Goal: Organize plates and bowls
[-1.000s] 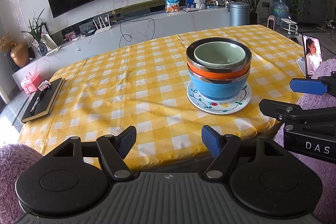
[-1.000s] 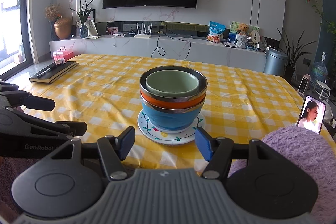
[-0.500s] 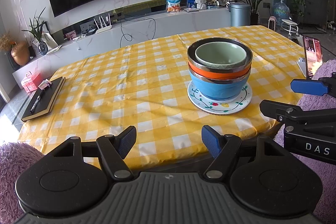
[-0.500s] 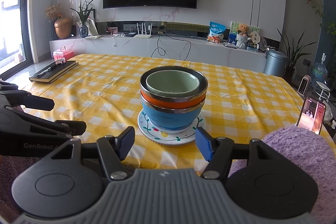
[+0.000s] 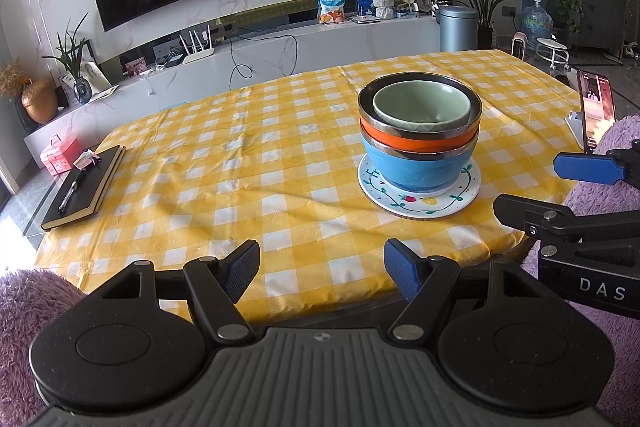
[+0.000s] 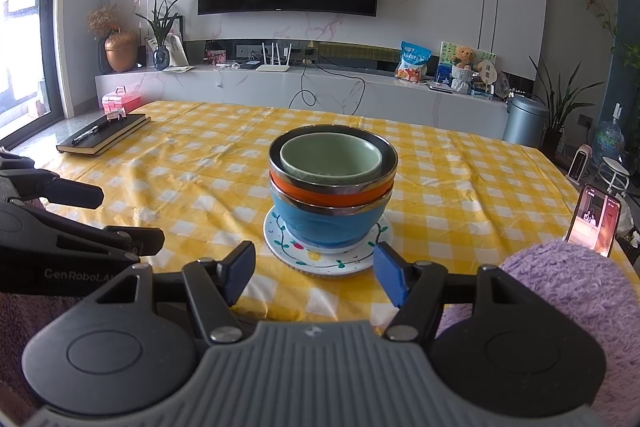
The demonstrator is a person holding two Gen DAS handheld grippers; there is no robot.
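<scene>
both hand-held grippers (image 5: 320, 269) (image 6: 312, 273) hover with jaws apart, empty.

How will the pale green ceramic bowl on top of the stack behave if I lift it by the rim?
The pale green ceramic bowl probably lifts free easily, since it sits loosely inside the steel-rimmed orange bowl. Its glossy glaze looks slippery, and ceramic would likely chip if dropped.

Table (image 5: 280, 155) in front of me, yellow-white checked cloth. Directly on it: painted plate (image 5: 420, 201) carrying my bowl stack, near edge right of centre; black notebook (image 5: 86, 183) with pen at far left corner; phone (image 5: 596, 115) propped at right edge, probably on a stand.
</scene>
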